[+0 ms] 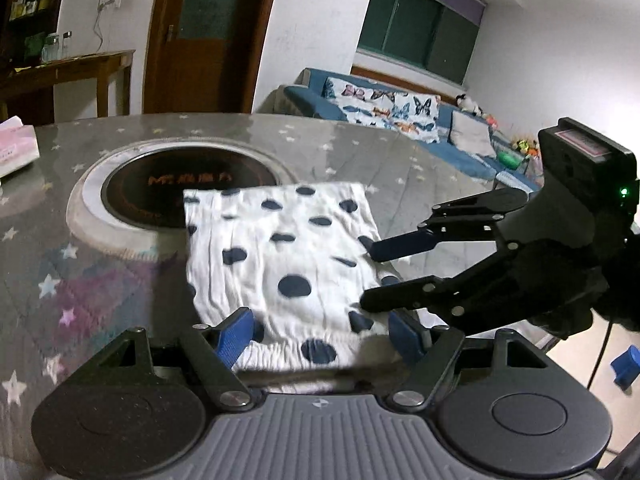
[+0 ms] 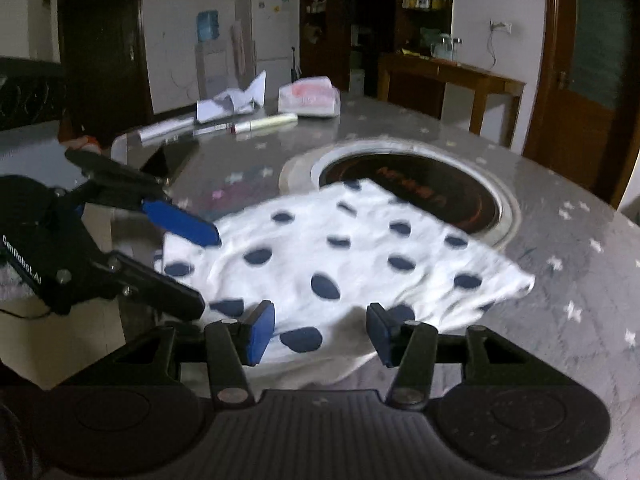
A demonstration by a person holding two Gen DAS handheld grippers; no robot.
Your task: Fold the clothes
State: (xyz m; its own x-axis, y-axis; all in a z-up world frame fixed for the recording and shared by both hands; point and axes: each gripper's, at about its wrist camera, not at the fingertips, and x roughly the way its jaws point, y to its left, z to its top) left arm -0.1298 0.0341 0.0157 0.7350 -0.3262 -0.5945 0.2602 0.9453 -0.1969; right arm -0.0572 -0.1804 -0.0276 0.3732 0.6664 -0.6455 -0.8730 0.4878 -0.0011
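A folded white garment with dark blue dots point(image 1: 288, 256) lies flat on the grey star-patterned table point(image 1: 80, 248), its far corner over the round inset hob point(image 1: 188, 184). My left gripper point(image 1: 320, 336) is open, its blue pads standing wide on either side of the gathered waistband at the near edge. From the right, my right gripper point(image 1: 372, 276) reaches to the garment's right edge. In the right wrist view the garment point(image 2: 340, 256) spreads ahead of my right gripper point(image 2: 320, 332), which is open over the near edge. The left gripper point(image 2: 208, 272) is open at the cloth's left corner.
A pink tissue pack point(image 1: 16, 144) sits at the table's left. Across the table lie a plastic bag point(image 2: 308, 98), crumpled paper point(image 2: 232, 104) and long tubes point(image 2: 264, 122). A blue sofa point(image 1: 380, 108) stands beyond the table's far edge.
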